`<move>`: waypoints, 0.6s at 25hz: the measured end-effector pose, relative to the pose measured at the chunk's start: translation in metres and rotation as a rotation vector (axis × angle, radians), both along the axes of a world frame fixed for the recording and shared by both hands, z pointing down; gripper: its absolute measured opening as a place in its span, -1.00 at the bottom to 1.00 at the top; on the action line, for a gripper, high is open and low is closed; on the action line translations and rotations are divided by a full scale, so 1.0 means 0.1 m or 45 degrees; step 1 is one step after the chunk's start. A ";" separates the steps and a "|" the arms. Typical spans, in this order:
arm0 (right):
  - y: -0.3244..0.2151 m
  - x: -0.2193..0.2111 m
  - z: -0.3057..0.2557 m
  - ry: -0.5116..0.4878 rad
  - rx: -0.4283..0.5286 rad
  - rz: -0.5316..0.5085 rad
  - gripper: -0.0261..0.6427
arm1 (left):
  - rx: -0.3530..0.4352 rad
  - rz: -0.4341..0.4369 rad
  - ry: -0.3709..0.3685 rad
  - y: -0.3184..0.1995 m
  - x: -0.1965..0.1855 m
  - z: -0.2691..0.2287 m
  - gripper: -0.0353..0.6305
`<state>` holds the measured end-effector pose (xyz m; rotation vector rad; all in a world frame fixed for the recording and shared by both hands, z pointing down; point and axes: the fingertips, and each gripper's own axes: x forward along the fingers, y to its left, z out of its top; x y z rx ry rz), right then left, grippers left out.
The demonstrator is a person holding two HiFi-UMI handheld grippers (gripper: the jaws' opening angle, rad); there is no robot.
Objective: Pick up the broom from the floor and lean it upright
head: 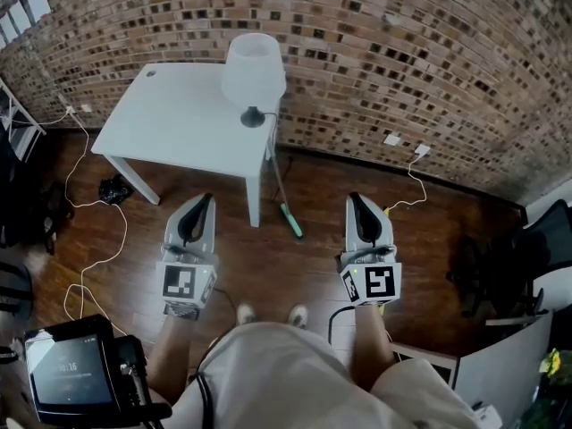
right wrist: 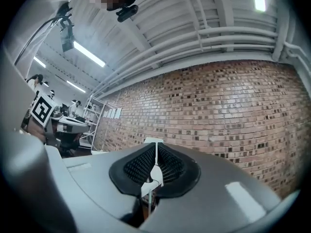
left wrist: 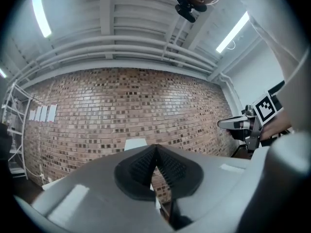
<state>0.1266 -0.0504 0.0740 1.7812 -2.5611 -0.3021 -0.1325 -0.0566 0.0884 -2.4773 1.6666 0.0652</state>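
- Left gripper (head: 206,200): jaws pressed together, empty.
- Right gripper (head: 356,200): jaws a sliver apart, empty.
- Broom (head: 292,221): propped at the tabletop (head: 170,123) edge, ahead, between both grippers.

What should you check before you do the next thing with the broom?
1. Broom stands up, its green head down on the floor: ok.
2. The handle's top really rests against the table: cannot tell, as the head view looks down too steeply.
3. Left gripper is empty, with its jaws together: ok.
4. Right gripper is empty, with its jaws barely apart: ok.
5. Both grippers are away from the broom: ok.
6. A loose white cable lies on the floor at the left: not ok, probably worth stepping around.
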 end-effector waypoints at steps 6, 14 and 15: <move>0.07 0.11 -0.09 0.060 0.035 0.063 -0.88 | 0.018 0.008 -0.019 0.08 0.12 -0.08 -0.89; 0.30 0.03 -0.08 0.055 -0.008 0.052 -0.89 | -0.050 0.027 -0.019 0.19 -0.03 0.10 -0.89; 0.36 0.05 -0.07 0.059 -0.014 0.059 -0.89 | -0.064 0.046 -0.025 0.22 -0.03 0.15 -0.89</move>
